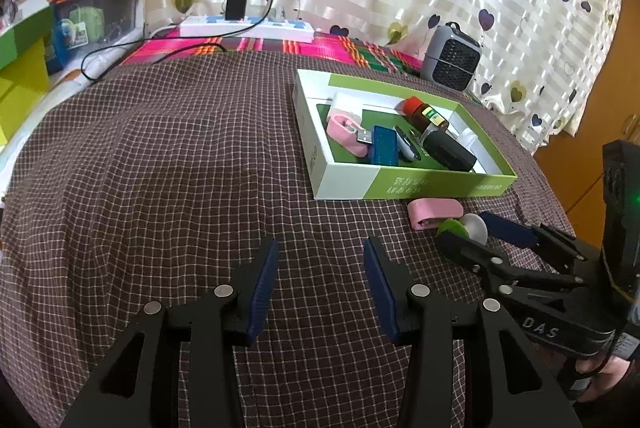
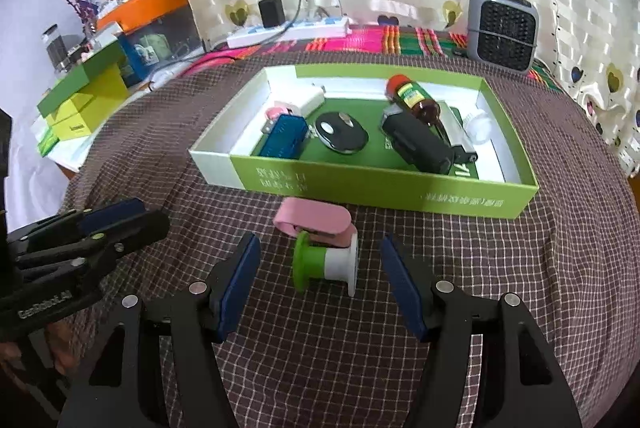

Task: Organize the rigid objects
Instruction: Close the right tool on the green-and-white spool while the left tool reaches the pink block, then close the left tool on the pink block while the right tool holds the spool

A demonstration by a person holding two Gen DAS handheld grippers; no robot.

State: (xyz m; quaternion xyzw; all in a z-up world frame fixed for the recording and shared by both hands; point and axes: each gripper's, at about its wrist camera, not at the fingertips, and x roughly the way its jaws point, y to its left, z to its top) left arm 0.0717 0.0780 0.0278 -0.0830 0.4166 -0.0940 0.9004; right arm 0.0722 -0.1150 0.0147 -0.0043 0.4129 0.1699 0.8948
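- Right wrist view had the right gripper point(image 2: 320, 292) spread wide with nothing pinched, its blue ribbed pads either side of a little spool point(image 2: 325, 265) lying on its side on the checked cloth point(image 2: 360, 360). Neither pad touched it, so it looked lined up for a grab, not held yet.
- That spool was hard plastic, half green and half white, with a round flange at each end. Rolling off seemed likely if nudged.
- Touching its far side was a pink clip-shaped thing point(image 2: 314, 221), smooth and rounded, just in front of the box point(image 2: 384, 187). Those two were the only loose bits outside it, so probably the last to go in.
- Box was shallow green and white cardboard, open on top, which made dropping stuff in easy. Inside: a blue ribbed block point(image 2: 285, 137), a glossy black oval gadget point(image 2: 341, 136), a brown bottle point(image 2: 412, 99) with a red cap leaning on a chunky black piece point(image 2: 420, 145), plus a white part point(image 2: 306, 99) at the back.
- Left gripper point(image 1: 320, 284) was released too, hanging over bare cloth well off to the side, likely just keeping out of the way.
- Cloth was soft brown grid fabric, a bit rumpled, over the worktop.
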